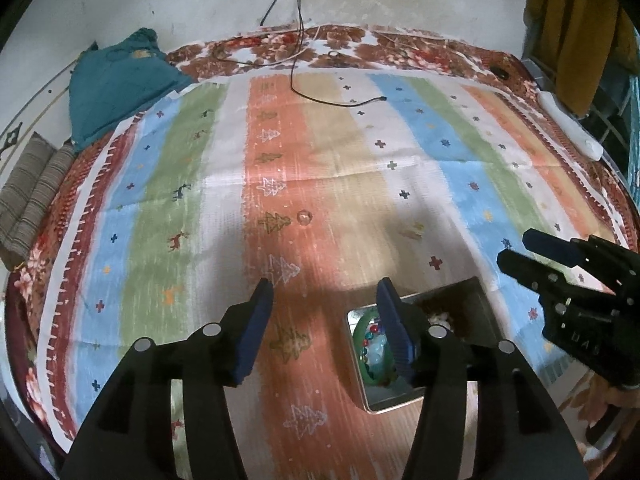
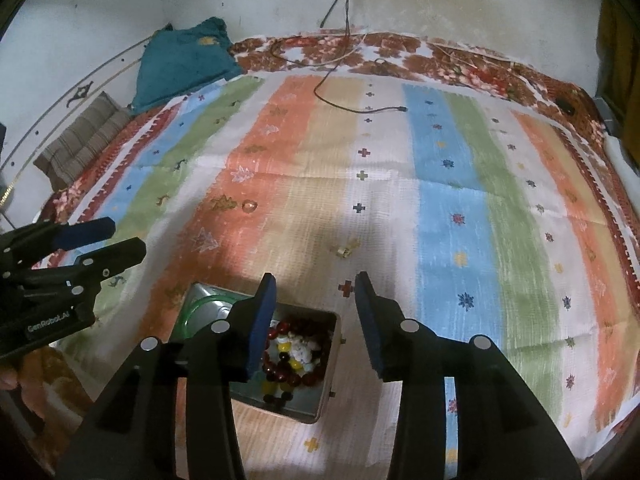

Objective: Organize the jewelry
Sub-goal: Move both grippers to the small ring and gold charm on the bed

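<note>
An open metal tin (image 2: pixel 330 364) lies on the striped cloth, holding a red bead bracelet (image 2: pixel 308 376) and yellow and white beads. A green bangle (image 2: pixel 200 303) rests in its other half; the bangle (image 1: pixel 360 330) also shows beside coloured beads in the left wrist view. My left gripper (image 1: pixel 325 286) hovers open over the tin's left edge (image 1: pixel 394 405), with nothing between its fingers. My right gripper (image 2: pixel 316 278) stands open above the tin's far right corner, also empty. Farther out on the cloth lie a small clear ring (image 1: pixel 304 217) (image 2: pixel 249 205) and a small gold piece (image 1: pixel 412 233) (image 2: pixel 346 249).
The striped cloth (image 2: pixel 452 184) covers a floral bedspread (image 1: pixel 400 46). A teal cushion (image 1: pixel 120 84) and a folded striped cloth (image 1: pixel 32 192) sit at the far left. A black cable (image 1: pixel 340 102) trails from the wall onto the cloth. A white object (image 1: pixel 568 126) lies at the right edge.
</note>
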Motion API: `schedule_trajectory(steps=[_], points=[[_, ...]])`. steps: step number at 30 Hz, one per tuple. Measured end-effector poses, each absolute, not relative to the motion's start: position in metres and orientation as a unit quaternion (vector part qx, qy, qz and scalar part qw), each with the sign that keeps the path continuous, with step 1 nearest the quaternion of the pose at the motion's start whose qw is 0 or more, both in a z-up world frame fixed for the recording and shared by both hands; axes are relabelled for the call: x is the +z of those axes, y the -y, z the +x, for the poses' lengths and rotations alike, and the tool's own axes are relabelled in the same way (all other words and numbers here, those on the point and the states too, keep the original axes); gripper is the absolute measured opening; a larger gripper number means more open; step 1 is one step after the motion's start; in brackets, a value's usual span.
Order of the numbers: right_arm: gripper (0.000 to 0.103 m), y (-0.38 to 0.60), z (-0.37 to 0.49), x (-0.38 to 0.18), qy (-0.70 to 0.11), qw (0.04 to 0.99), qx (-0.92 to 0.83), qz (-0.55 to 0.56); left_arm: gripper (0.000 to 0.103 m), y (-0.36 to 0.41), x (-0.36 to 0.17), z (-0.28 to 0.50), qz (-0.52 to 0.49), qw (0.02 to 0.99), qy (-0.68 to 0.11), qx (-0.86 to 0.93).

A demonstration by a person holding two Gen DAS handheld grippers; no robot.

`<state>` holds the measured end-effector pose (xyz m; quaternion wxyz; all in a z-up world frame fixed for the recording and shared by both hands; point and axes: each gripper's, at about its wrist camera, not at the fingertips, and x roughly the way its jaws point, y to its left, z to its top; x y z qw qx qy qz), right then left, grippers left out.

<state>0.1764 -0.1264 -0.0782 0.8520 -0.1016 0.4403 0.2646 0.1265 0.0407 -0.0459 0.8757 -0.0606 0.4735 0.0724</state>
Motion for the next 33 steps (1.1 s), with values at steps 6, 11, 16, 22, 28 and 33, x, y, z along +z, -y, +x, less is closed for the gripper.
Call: schedule_trajectory(steps=[6,11,16,22,28,33], points=[[0.049,0.121,0.187,-0.083,-0.453,0.849,0.25,-0.108,0.06,-0.047,-0.049,0.139,-0.07,0.869,-0.483,0.077],[0.053,0.117,0.197,-0.084,-0.457,0.848,0.243,-0.114,0.065,-0.05,-0.052,0.154,-0.061,0.867,-0.488,0.085],[0.053,0.114,0.209,-0.089,-0.466,0.845,0.234,-0.116,0.065,-0.056,-0.059,0.17,-0.058,0.859,-0.501,0.092],[0.059,0.108,0.225,-0.095,-0.476,0.842,0.225,-0.115,0.067,-0.06,-0.068,0.186,-0.057,0.851,-0.513,0.098],[0.059,0.103,0.238,-0.101,-0.488,0.836,0.222,-0.116,0.07,-0.066,-0.078,0.202,-0.054,0.842,-0.527,0.103],[0.059,0.099,0.25,-0.11,-0.504,0.827,0.223,-0.114,0.07,-0.072,-0.087,0.218,-0.057,0.833,-0.54,0.103]])
